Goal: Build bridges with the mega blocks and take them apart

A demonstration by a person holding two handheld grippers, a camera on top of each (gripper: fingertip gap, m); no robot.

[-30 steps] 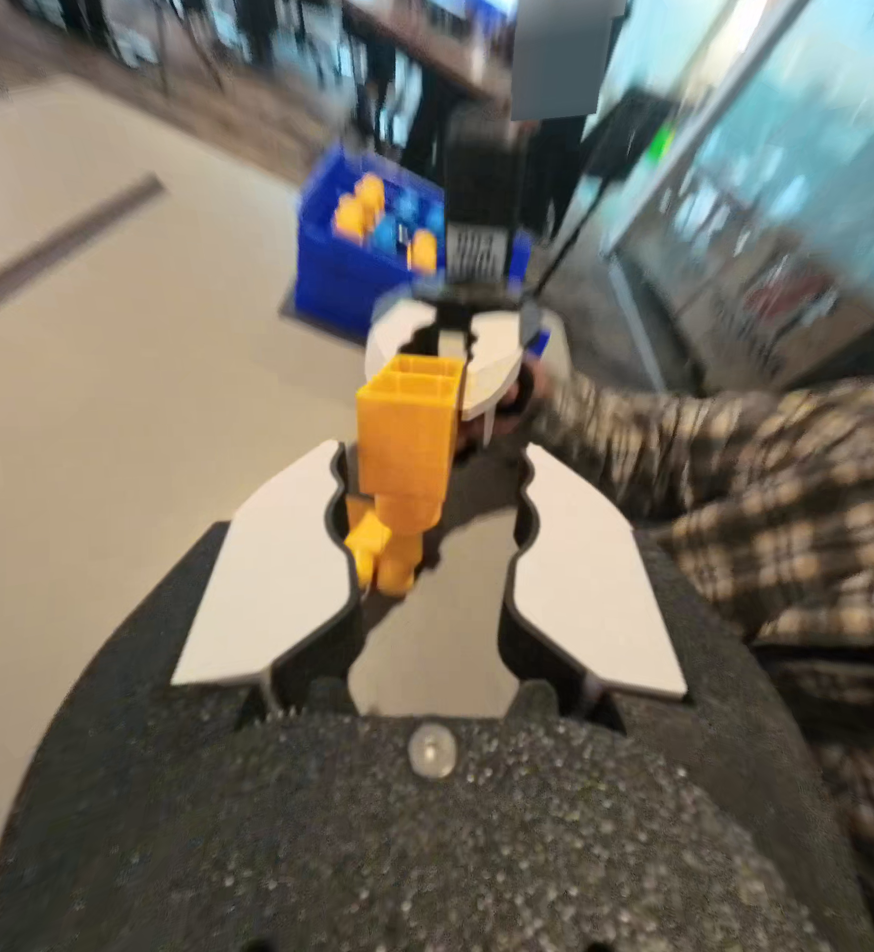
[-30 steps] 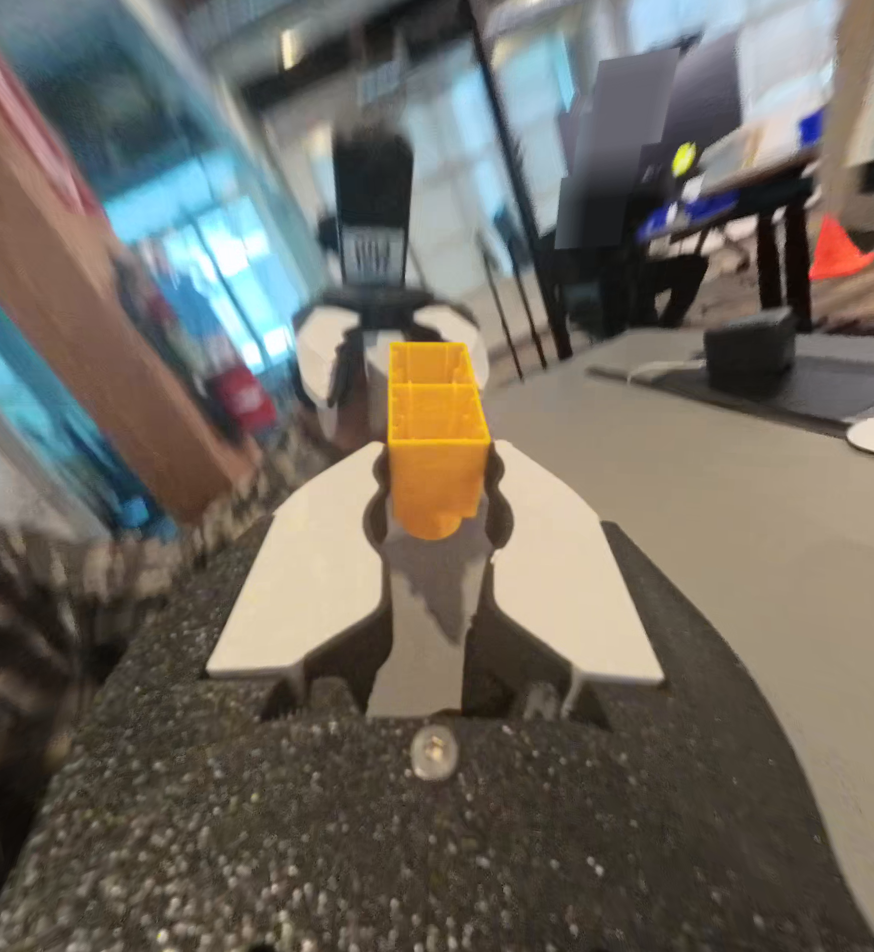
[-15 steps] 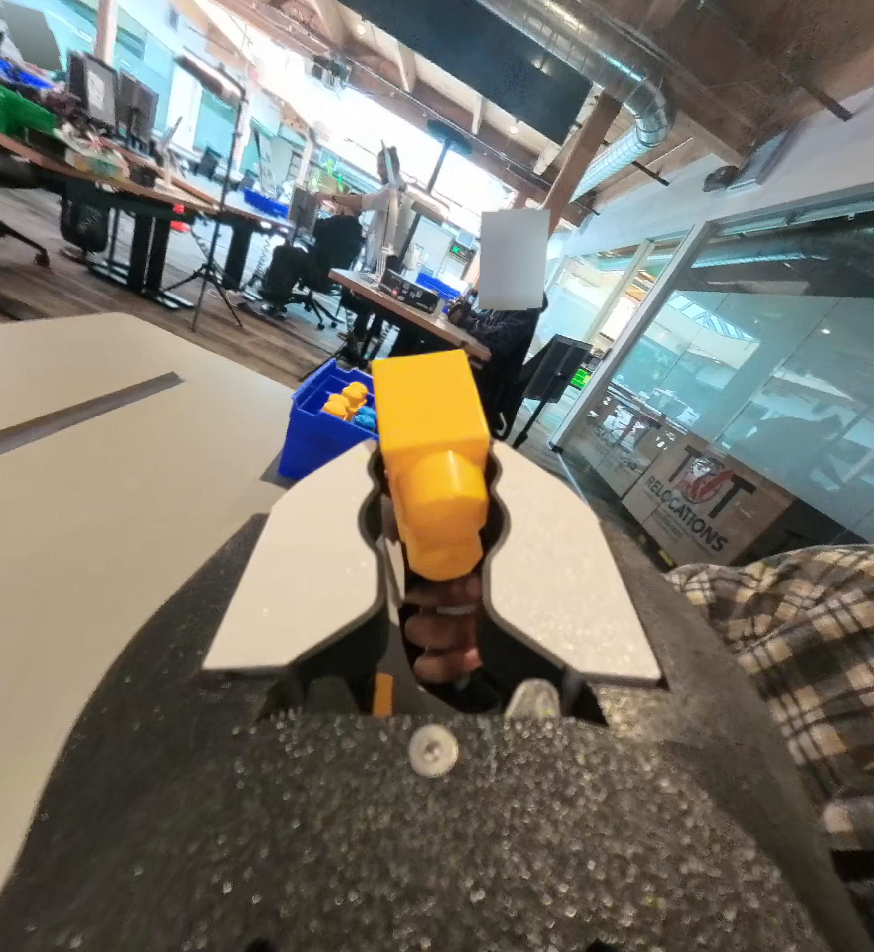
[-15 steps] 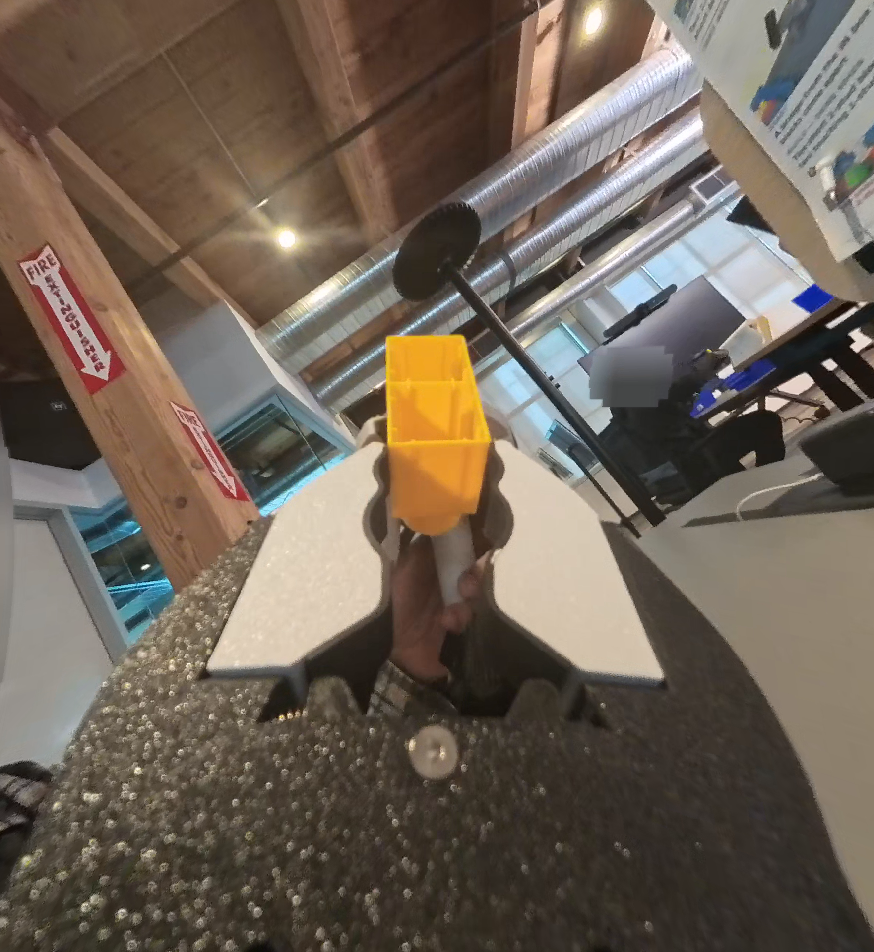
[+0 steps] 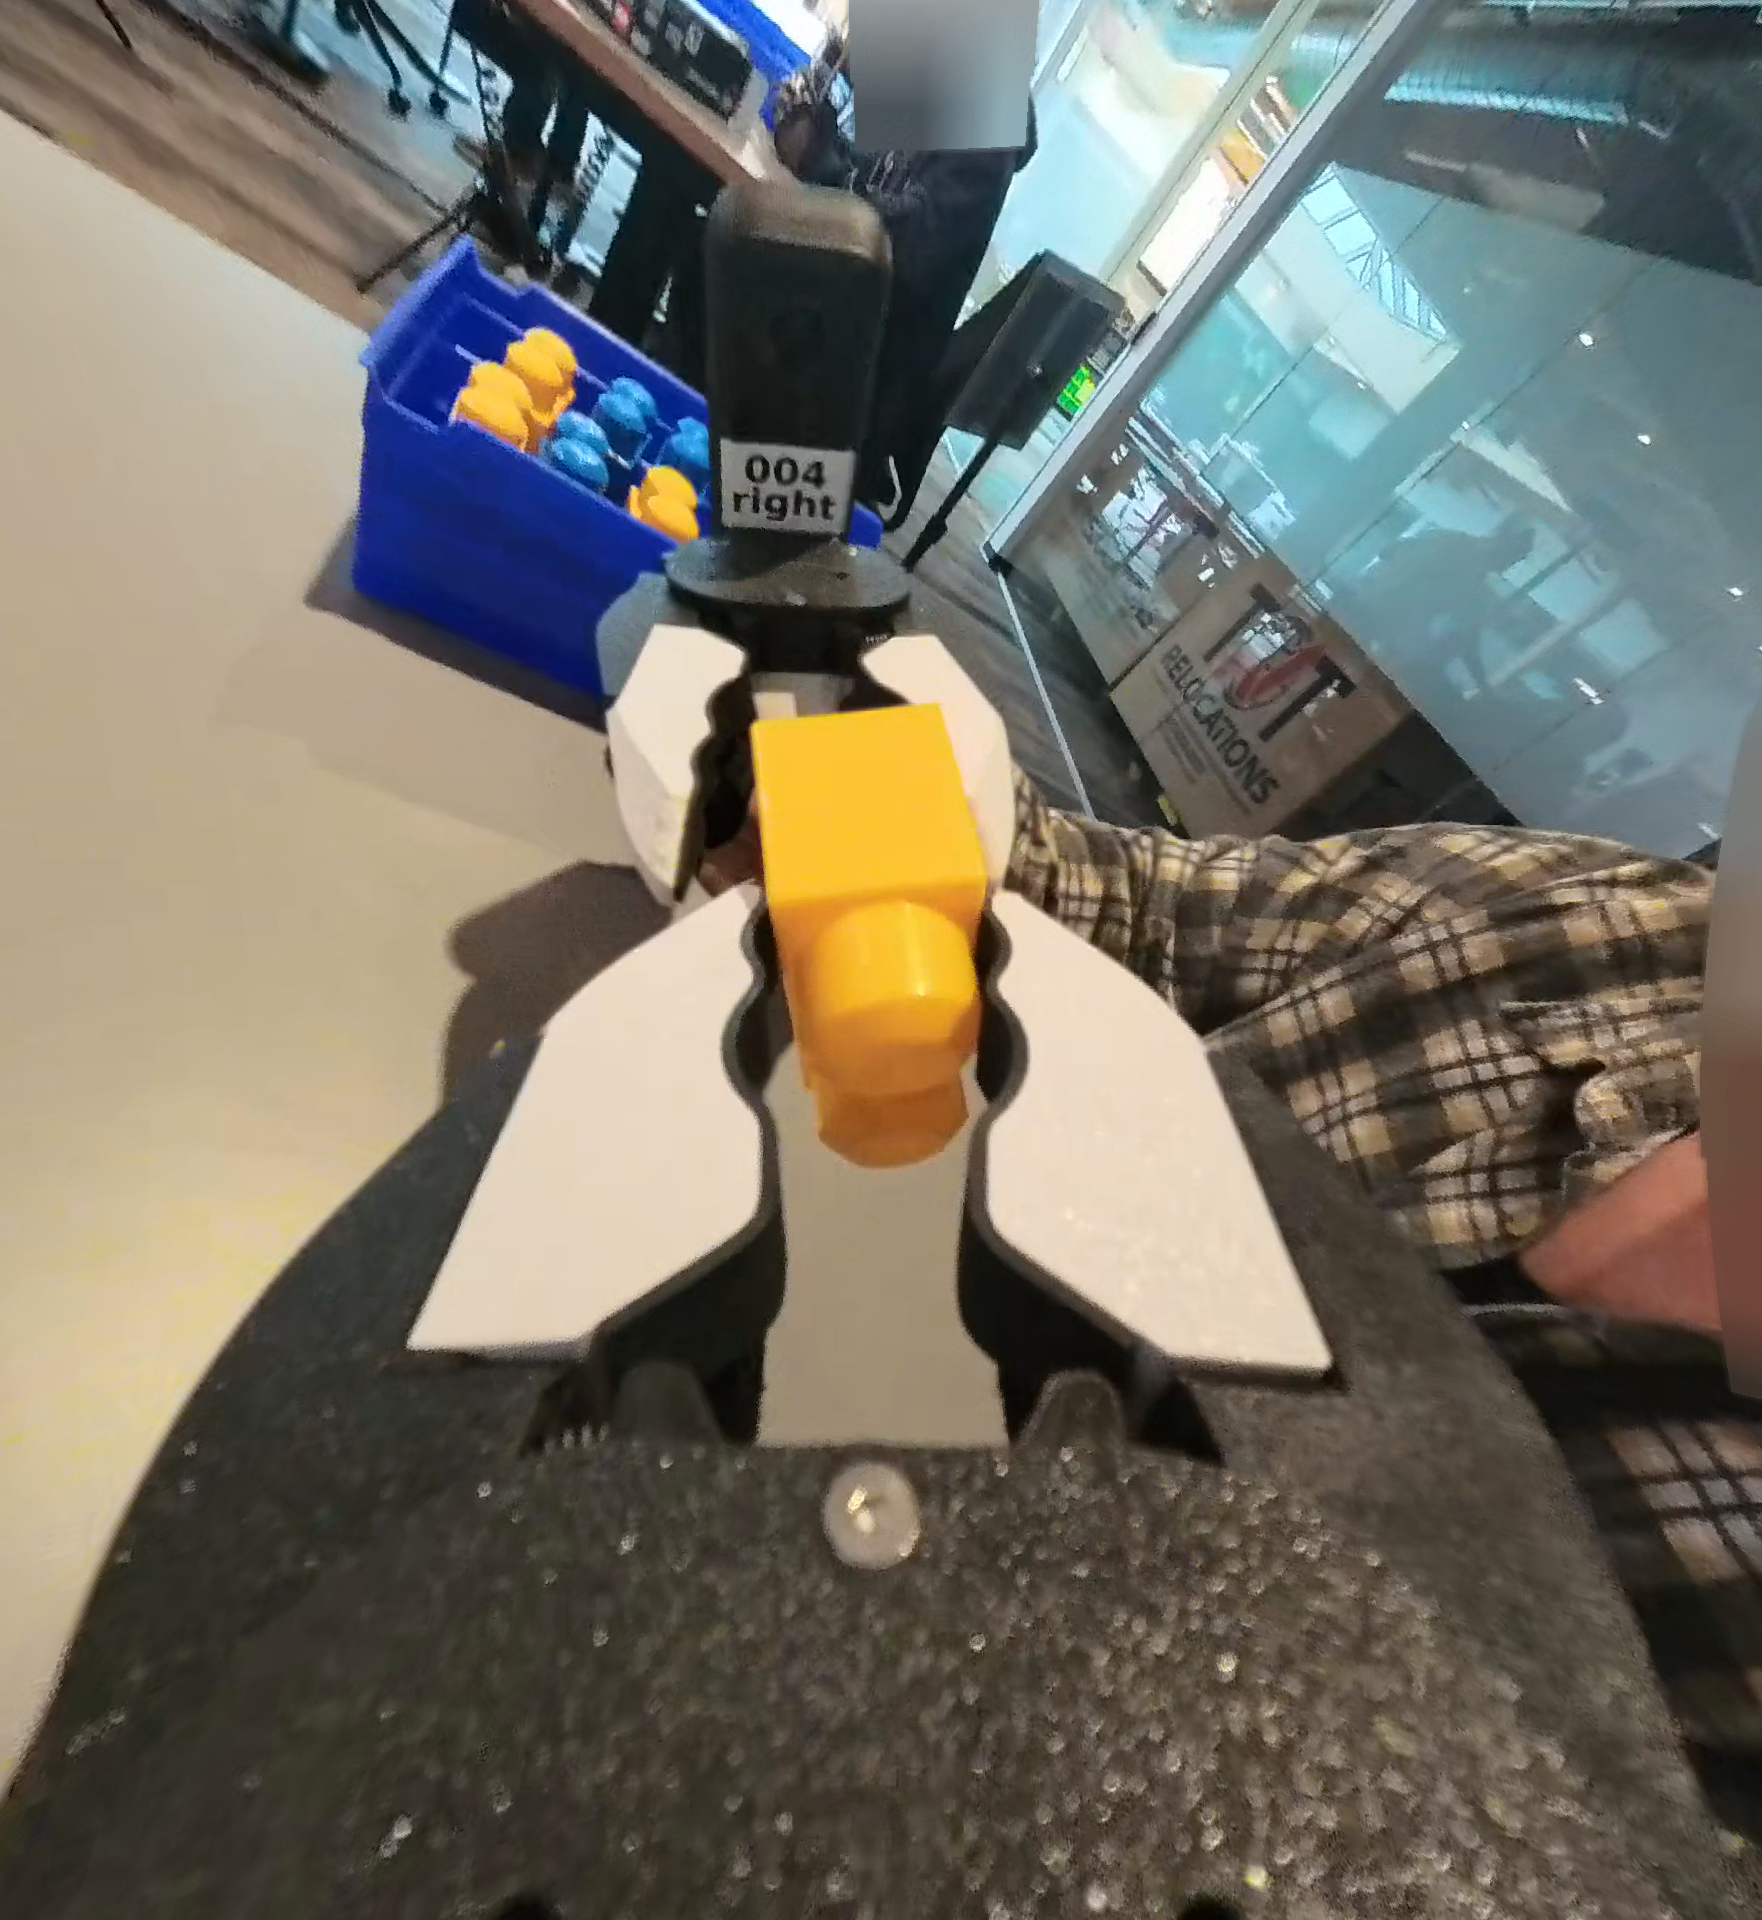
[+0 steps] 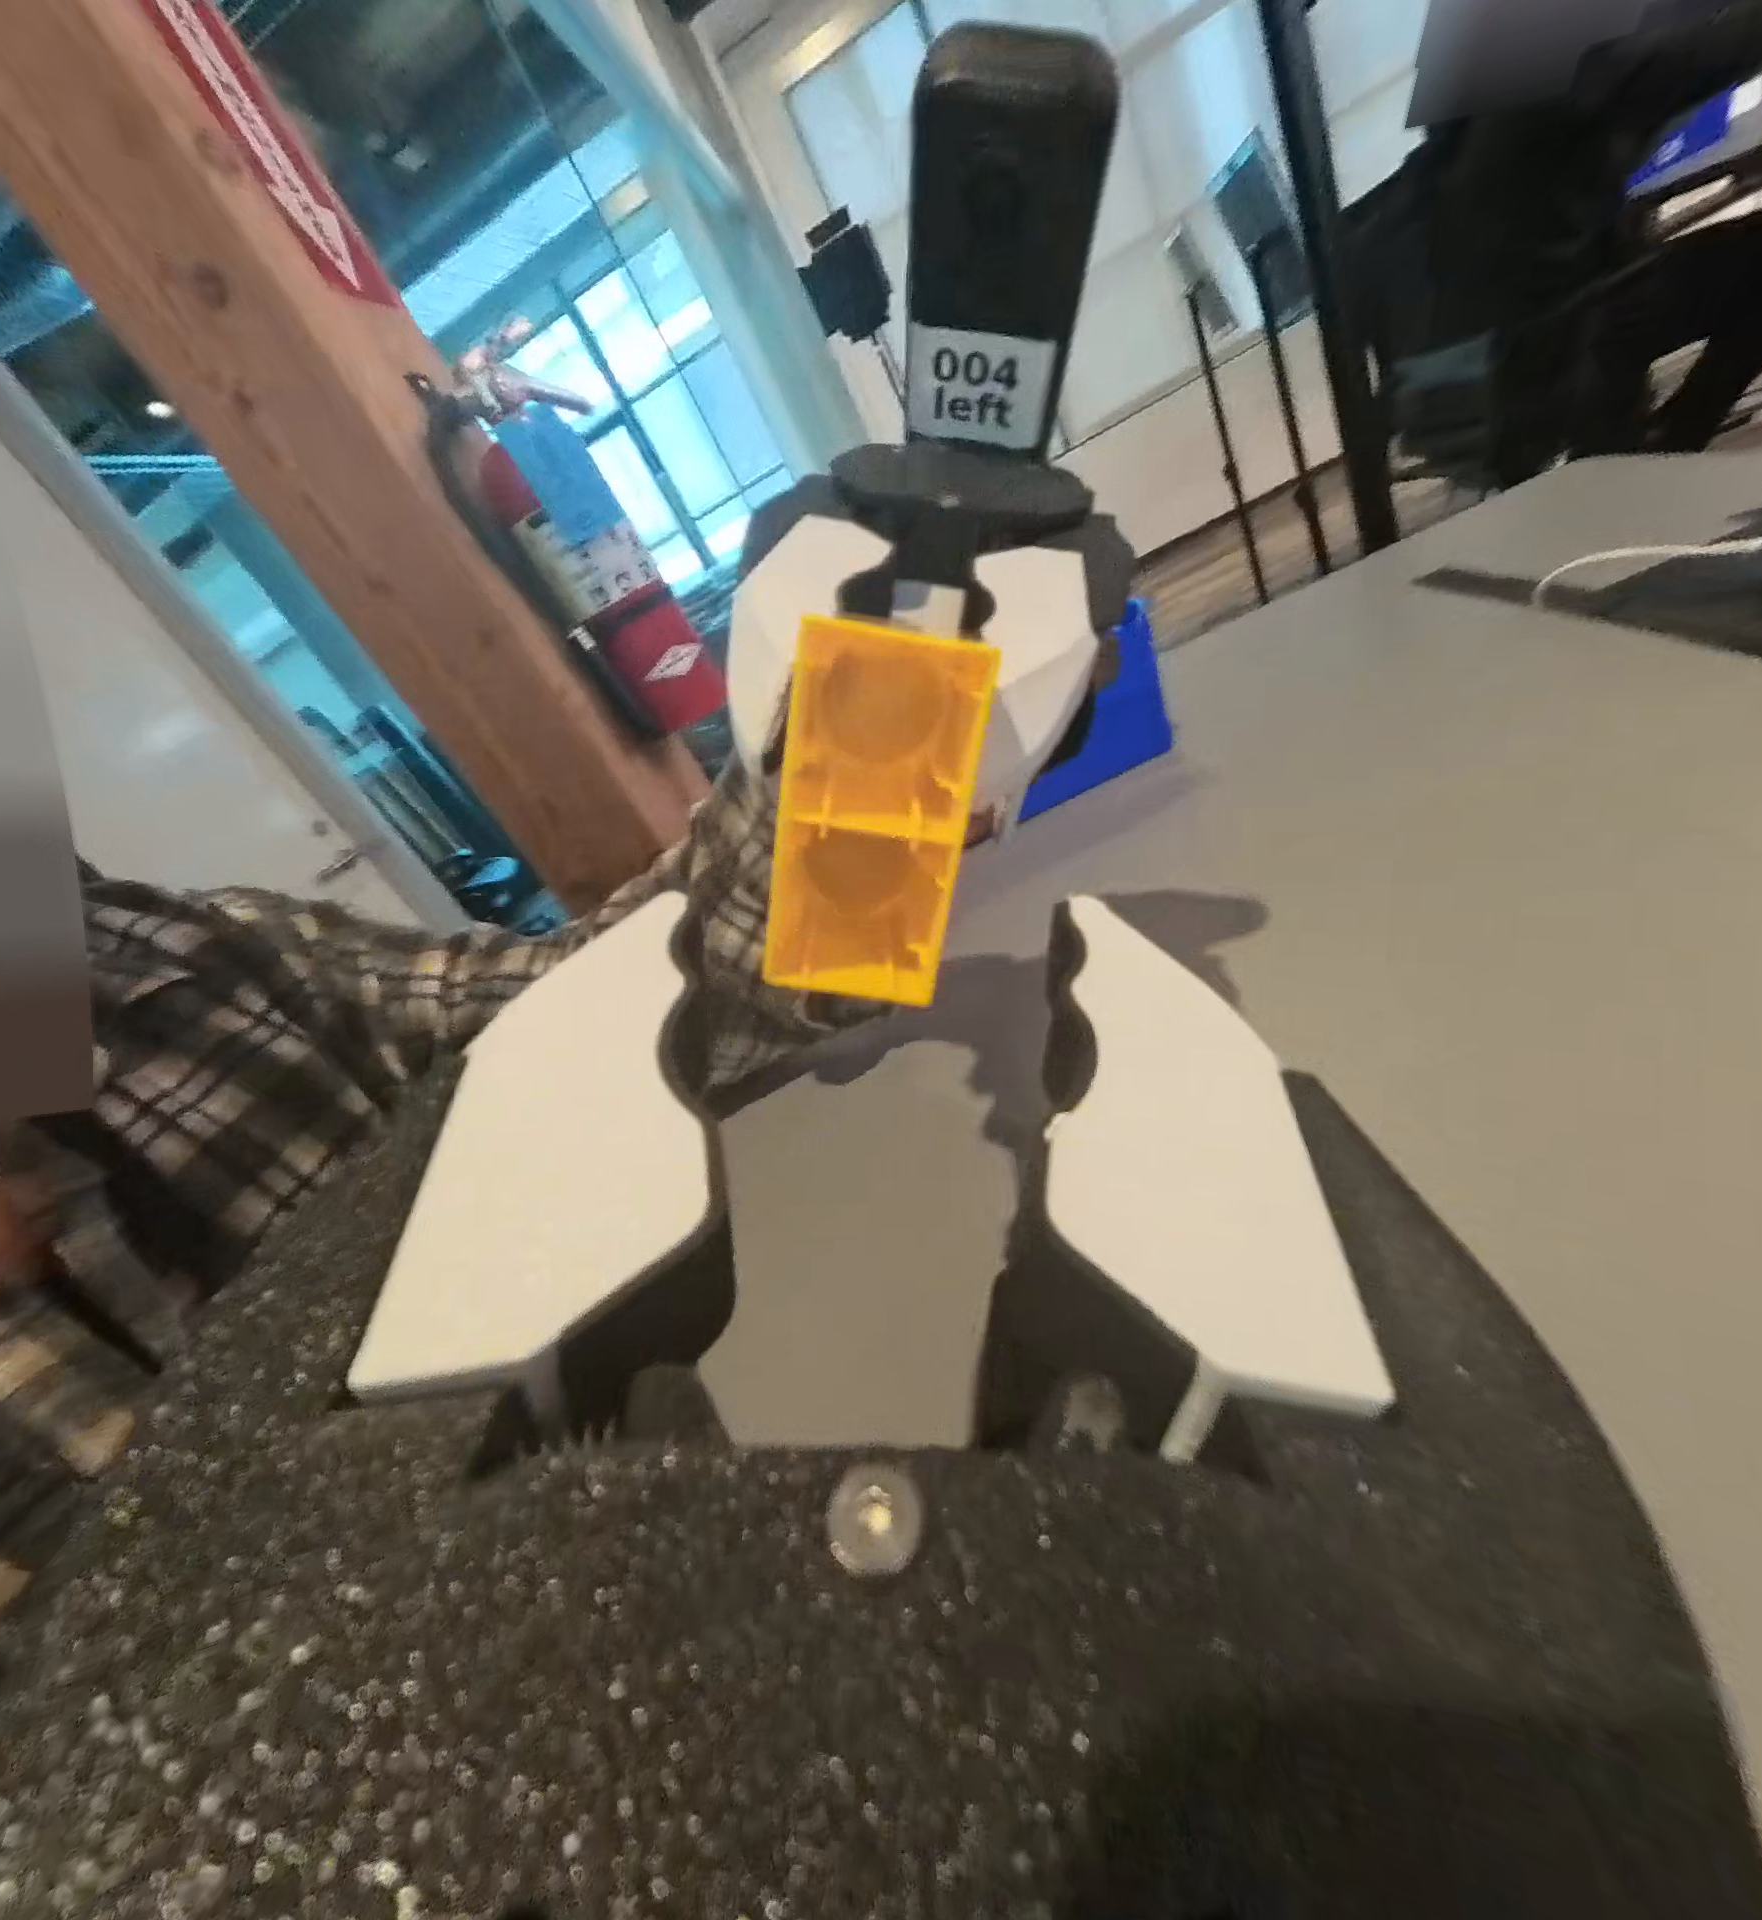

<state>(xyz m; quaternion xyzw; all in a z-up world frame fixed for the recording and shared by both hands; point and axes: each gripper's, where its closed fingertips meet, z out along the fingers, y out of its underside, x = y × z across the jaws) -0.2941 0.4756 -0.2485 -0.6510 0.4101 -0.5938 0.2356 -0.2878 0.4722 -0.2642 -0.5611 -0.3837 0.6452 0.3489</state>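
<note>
- Basically, landmark = blue bin (image 5: 461, 540) at the far edge of the grey table (image 5: 129, 727); every place below is given relative to it.
- Inside the bin: several orange and blue mega blocks, studs up, in both compartments.
- Orange block (image 5: 866, 810): a two-stud piece held in the air over the table, nearer the cam than the bin and to the bin's right in the L wrist view. Its studs face the L cam.
- L gripper (image 5: 872, 925): clenched on the orange block. Both white fingers press the block's sides, w/ the studs sitting in the gap btwn them.
- R gripper (image 5: 815, 727): faces the L one head-on, just in front of the bin's near right corner. Its fingers flank the block's far end w/out gripping it.
- R wrist view: orange block (image 6: 877, 810) shows its hollow underside, two round cavities. It hangs left of the bin (image 6: 1116, 707), which peeks out from behind the L gripper (image 6: 908, 665).
- R gripper (image 6: 877, 925) here: released, fingers spread wide. The block's lower end sits btwn the tips w/ clear gaps on both sides.
- Plaid sleeve (image 5: 1324, 987): comes in from right of the bin and runs behind the block.
- Red fire extinguisher (image 6: 638, 623): left of the bin in the R view, against a wooden post (image 6: 285, 416).
- Table (image 6: 1479, 831) runs on to the right of the bin.
</note>
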